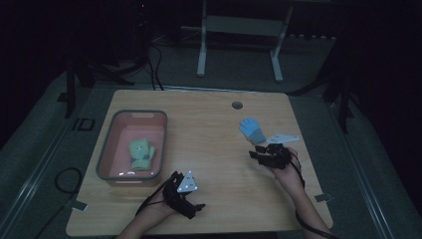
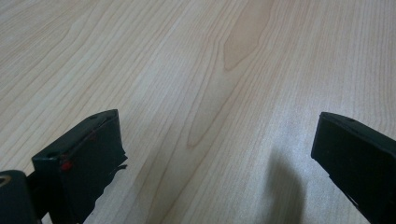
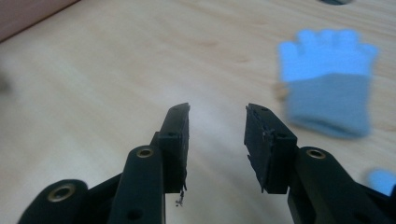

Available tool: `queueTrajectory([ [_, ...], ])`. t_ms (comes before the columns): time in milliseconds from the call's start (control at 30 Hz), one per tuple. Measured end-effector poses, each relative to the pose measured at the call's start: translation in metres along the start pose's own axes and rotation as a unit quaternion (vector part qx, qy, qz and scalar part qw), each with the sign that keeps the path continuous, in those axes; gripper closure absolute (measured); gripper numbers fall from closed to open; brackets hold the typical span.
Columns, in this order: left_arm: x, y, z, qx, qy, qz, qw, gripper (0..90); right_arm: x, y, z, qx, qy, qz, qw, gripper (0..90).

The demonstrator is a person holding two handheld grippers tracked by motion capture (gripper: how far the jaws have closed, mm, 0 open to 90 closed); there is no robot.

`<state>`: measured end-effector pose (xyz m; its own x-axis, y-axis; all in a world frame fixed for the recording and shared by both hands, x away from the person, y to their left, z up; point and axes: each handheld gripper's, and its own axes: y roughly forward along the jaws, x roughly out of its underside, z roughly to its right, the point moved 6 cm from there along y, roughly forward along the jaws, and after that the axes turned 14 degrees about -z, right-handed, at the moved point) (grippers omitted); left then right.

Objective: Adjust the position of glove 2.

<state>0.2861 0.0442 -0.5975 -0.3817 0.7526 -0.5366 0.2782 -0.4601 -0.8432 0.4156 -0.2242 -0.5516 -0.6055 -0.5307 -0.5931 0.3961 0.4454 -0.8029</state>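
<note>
Blue glove [image 1: 252, 130] lies flat on the counter [image 1: 209, 149], toward the right edge, a bit nearer the far edge than the near one, and below the round hole [image 1: 237, 105] in the counter top. Long axis runs roughly far-left to near-right in the high view: fingers point to the far-left, grey cuff end toward the near-right. In the right claw view the glove [image 3: 329, 88] sits up and right of the jaws, fingers away from the camera, cuff toward it, a bit blurred.

Right claw [image 1: 256, 152] hovers just near-side of the glove, close but not touching, tips aimed to the left of it. The glove is off to the side of the jaws, not between them. Right claw [image 3: 217, 116] jaws stand at a narrow gap, with bare wood between them, holding nothing.

Left claw [image 1: 191, 206] is near the counter's near edge, left of centre, well apart from the glove. Left claw [image 2: 215, 154] jaws are spread wide, bare counter between them, nothing held.

Pink bin [image 1: 107, 149] with a grey rim stands on the left part of the counter, close to the left edge. A yellow-green glove [image 1: 142, 153] lies inside it on the bottom. The bin is well apart from the blue glove, with the counter's middle between them.
</note>
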Motion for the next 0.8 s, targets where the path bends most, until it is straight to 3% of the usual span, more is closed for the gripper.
queueTrajectory([
  [133,0.0,-0.001,-0.001,0.003,-0.005,0.01,0.9999,2.5,-0.013,0.005,0.025,0.024,0.021,0.006,0.9995,59.6],
  [233,0.001,-0.001,-0.003,0.0,-0.006,0.01,0.9999,2.5,-0.02,0.008,0.034,0.036,0.023,0.008,0.9991,58.8],
  [267,0.002,-0.001,-0.003,0.0,-0.007,0.012,0.9999,2.5,-0.027,0.013,0.045,0.047,0.024,0.002,0.9986,58.5],
  [367,0.001,-0.002,-0.002,0.006,-0.004,0.013,0.9999,2.5,-0.034,0.02,0.057,0.057,0.02,-0.002,0.9982,58.1],
  [567,0.002,-0.002,-0.002,0.009,-0.003,0.016,0.9998,2.6,-0.044,0.036,0.074,0.063,0.028,-0.017,0.9975,60.1],
  [667,0.002,-0.003,-0.002,0.012,-0.005,0.018,0.9998,2.6,-0.048,0.045,0.079,0.059,0.042,-0.032,0.9968,59.5],
  [800,0.002,-0.003,-0.002,0.009,-0.003,0.017,0.9998,2.6,-0.051,0.053,0.083,0.064,0.044,-0.042,0.9961,56.6],
])
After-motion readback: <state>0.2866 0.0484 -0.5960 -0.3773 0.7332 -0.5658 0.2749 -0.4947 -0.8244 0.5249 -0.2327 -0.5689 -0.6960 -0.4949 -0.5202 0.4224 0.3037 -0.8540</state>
